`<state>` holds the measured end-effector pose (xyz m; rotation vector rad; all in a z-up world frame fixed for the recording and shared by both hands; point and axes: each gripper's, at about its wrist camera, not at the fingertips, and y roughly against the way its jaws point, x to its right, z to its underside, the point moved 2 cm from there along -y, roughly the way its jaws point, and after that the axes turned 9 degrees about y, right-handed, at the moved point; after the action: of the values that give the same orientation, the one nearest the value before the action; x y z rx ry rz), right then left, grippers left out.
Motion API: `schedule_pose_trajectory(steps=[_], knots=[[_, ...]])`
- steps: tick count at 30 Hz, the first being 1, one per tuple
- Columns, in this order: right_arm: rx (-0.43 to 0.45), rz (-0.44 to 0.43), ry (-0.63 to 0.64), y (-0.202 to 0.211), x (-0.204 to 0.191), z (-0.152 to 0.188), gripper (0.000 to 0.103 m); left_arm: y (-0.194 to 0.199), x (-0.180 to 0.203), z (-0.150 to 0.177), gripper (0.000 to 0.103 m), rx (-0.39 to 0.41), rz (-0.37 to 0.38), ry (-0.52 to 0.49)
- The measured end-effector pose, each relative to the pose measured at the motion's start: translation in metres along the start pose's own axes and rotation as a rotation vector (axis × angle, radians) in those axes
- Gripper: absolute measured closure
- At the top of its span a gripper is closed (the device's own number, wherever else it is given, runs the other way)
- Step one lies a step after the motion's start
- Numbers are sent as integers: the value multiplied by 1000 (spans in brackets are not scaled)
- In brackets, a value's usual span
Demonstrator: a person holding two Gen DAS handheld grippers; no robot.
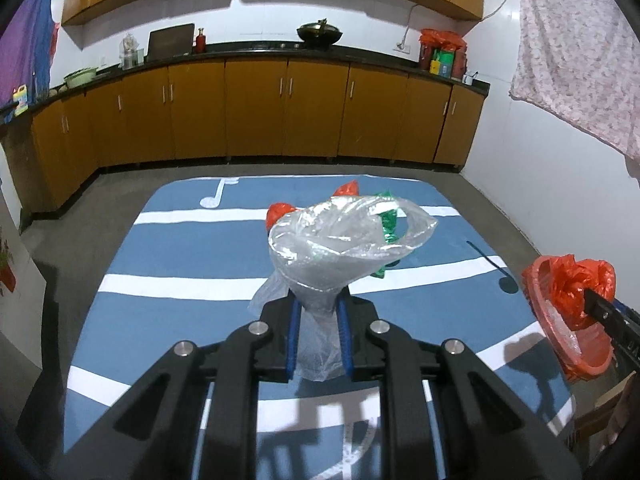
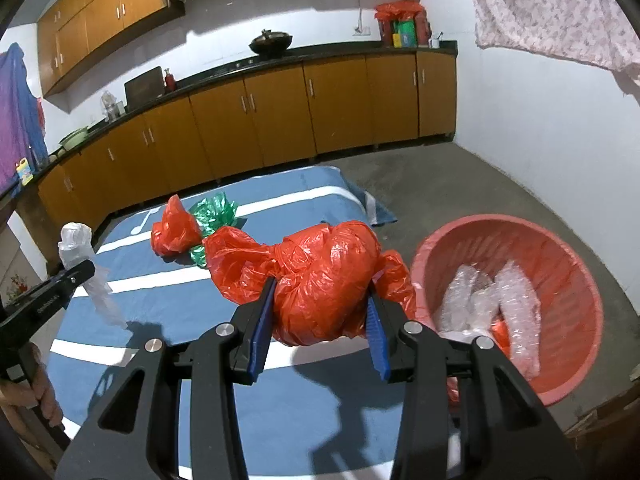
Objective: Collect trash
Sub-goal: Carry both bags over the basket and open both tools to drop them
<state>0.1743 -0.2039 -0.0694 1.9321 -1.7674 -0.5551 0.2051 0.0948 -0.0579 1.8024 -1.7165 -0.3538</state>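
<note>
I saw 1 clear plastic bag point(image 1: 320, 260) bunched upright, 1 big crumpled red bag point(image 2: 320, 280) beside the pink basin point(image 2: 568, 264) holding clear wrap.

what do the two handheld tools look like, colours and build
Both match: the left tool and right tool are black, with angular linkage arms joined by round silver pins and slotted cut-outs. Each finger carries a blue ribbed pad. Small white lettering, too small to read, runs along the left tool's side. No cables or sleeves show.

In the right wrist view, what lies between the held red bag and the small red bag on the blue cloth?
Green crumpled plastic, touching the small red bag.
</note>
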Motion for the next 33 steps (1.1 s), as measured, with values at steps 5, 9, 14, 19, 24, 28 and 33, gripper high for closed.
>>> schedule_pose_trajectory(steps=[5,9,14,19,24,28,33], knots=[[12,44,-5,13,15,4,61,12,15,2,85,1,29,-25],[16,75,-21,20,31,8,61,17,30,5,85,-1,52,-50],[20,116,-42,27,50,12,61,21,50,8,85,-2,81,-84],[23,152,-62,31,66,15,61,20,69,11,85,-9,108,-114],[25,182,-78,35,82,19,61,19,91,16,85,-21,136,-136],[25,197,-91,36,91,21,61,17,109,20,85,-33,161,-157],[21,211,-111,37,101,25,61,15,128,26,85,-48,191,-178]])
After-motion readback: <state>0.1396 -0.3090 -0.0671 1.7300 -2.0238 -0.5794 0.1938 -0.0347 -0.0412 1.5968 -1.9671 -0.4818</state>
